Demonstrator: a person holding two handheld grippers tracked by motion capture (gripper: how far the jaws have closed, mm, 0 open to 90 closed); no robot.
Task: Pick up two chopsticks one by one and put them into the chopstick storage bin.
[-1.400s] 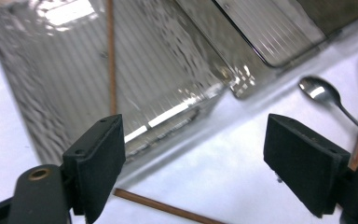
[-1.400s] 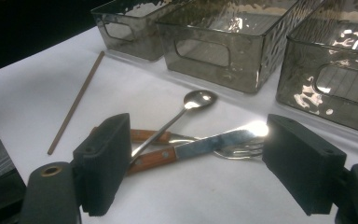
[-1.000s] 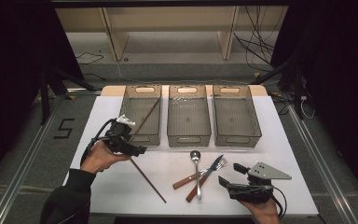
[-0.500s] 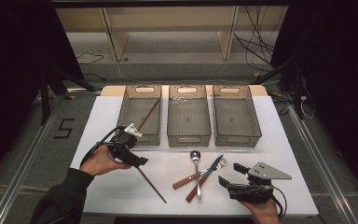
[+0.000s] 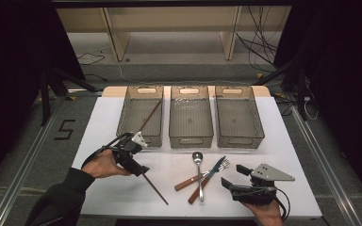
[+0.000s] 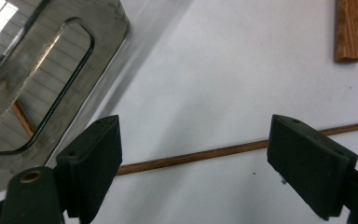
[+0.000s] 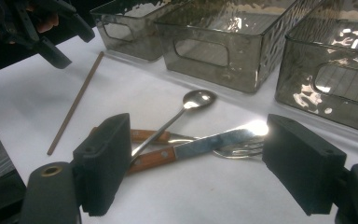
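Note:
A thin brown chopstick (image 5: 155, 188) lies slanted on the white table (image 5: 99, 132). My left gripper (image 5: 141, 168) hovers over its far end, open, and in the left gripper view the chopstick (image 6: 223, 150) crosses the gap between the two jaws (image 6: 193, 140) untouched. A second chopstick (image 5: 150, 116) leans in the left bin (image 5: 122, 120). A spoon (image 5: 198, 160), a knife (image 5: 208, 180) and a fork (image 5: 220, 165) with wooden handles lie crossed at the middle front. My right gripper (image 5: 233, 175) rests open beside them, with the cutlery (image 7: 200, 140) just ahead of its jaws (image 7: 196, 158).
Three grey see-through bins stand in a row at the back: left, middle (image 5: 191, 136) and right (image 5: 239, 136). The table's front edge runs close under both hands. A wooden handle end (image 6: 348, 30) lies beyond the left gripper. Dark floor and rails surround the table.
My left gripper has come nearer and slightly right, down to the far end of the chopstick on the table. The right gripper has not moved.

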